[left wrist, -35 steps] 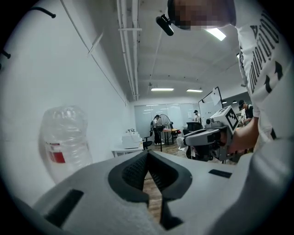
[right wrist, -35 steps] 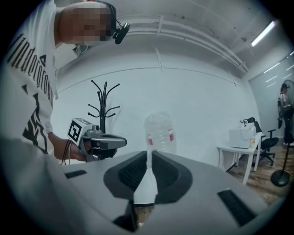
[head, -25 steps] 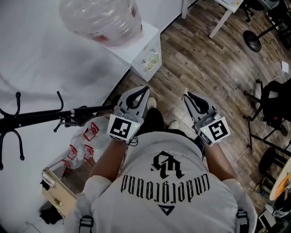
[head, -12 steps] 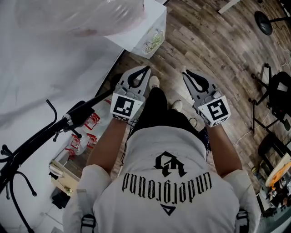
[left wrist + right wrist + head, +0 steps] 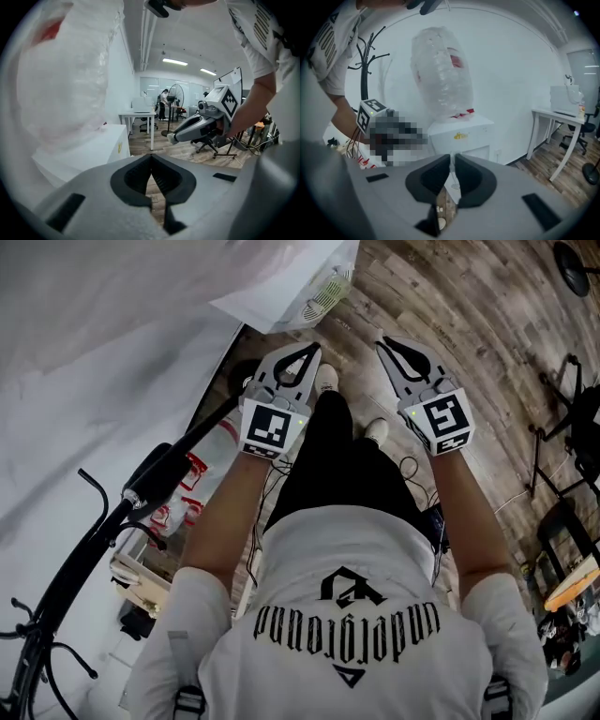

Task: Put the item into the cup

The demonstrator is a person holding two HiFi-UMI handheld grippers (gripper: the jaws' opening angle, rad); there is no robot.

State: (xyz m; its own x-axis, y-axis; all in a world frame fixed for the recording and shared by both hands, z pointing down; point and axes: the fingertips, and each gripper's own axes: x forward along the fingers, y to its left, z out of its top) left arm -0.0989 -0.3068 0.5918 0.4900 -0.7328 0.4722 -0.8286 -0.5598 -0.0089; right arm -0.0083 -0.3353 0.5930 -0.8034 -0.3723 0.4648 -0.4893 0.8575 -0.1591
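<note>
A black coat stand (image 5: 94, 540) rises at left, near the left gripper (image 5: 313, 348), whose jaws are pressed together on nothing. At right, over the wooden floor (image 5: 469, 352), the right gripper (image 5: 382, 341) holds its jaws barely parted and empty. Cup and item are out of view.

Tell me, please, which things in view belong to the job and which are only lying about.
Job:
- left tongs, shut and empty
- right tongs, slightly apart and empty
- no cup or item is in view

Lying about:
- white cabinet
- clear plastic bag on it
- black coat stand
- white table
</note>
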